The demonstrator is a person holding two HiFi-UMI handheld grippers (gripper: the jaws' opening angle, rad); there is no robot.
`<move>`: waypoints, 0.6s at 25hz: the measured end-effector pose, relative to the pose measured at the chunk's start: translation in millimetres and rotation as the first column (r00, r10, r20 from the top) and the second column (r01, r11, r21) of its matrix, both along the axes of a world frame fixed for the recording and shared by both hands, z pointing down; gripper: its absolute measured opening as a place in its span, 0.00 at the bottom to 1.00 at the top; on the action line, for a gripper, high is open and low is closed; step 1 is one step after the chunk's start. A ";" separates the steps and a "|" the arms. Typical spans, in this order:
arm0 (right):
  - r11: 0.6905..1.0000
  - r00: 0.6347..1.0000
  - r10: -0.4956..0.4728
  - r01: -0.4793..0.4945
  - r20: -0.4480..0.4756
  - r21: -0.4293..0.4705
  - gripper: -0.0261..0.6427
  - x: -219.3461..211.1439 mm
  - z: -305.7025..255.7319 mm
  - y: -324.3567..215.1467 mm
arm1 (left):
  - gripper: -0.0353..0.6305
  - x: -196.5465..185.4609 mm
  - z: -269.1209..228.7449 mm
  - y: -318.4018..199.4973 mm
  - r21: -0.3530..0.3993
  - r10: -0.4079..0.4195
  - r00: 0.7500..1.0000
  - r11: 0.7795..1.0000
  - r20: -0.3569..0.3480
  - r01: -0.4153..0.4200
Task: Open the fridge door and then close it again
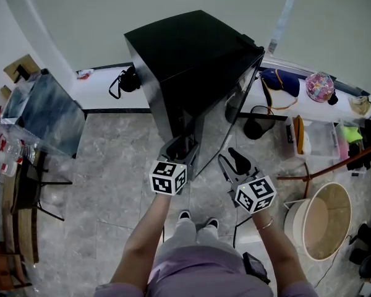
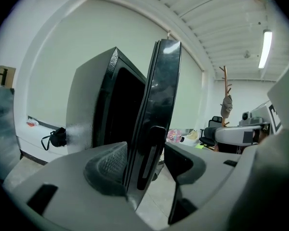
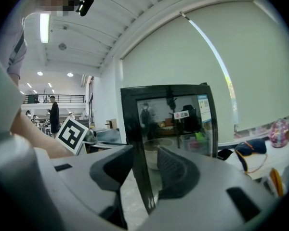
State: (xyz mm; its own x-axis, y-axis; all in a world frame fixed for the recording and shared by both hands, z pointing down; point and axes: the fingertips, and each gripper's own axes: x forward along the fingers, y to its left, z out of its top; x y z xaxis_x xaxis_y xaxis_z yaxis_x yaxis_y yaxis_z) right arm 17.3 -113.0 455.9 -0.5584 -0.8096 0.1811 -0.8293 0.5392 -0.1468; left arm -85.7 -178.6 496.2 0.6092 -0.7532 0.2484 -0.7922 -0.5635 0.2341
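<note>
Beside the ajar fridge door (image 2: 161, 90), a black container (image 1: 257, 122) stands

Black bag (image 1: 125, 81) and pink ball (image 1: 319, 86) sit on ledge (image 1: 99, 94).

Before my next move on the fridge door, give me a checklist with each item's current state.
1. The fridge door stands ajar: ok.
2. The left hand-held gripper is lined up with the door's free edge: ok.
3. Its jaws clamp the door: not ok, they stand wide apart.
4. The right hand-held gripper grips something: not ok, jaws apart, nothing pressed.
5. The black bag is clear of the door's swing: cannot tell.
</note>
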 end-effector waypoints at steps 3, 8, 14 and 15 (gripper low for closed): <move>1.000 1.000 0.022 -0.022 0.015 -0.014 0.26 -1.1 4.7 -1.1 | 0.40 -7.0 0.9 -6.2 0.001 -0.011 1.000 1.000 0.008 0.011; 0.997 0.997 0.060 -0.058 0.038 -0.045 0.25 -0.6 13.1 -3.8 | 0.42 -20.1 1.2 -19.4 -0.002 -0.044 0.999 0.999 0.008 0.044; 0.996 0.997 0.069 -0.066 0.038 -0.067 0.25 -3.9 21.9 -9.7 | 0.42 -30.5 1.9 -34.8 -0.002 -0.062 0.998 0.998 0.007 0.062; 0.996 0.997 0.067 -0.065 0.038 -0.068 0.25 -5.2 23.1 -11.0 | 0.42 -31.5 2.3 -37.0 -0.002 -0.064 0.998 0.998 0.008 0.064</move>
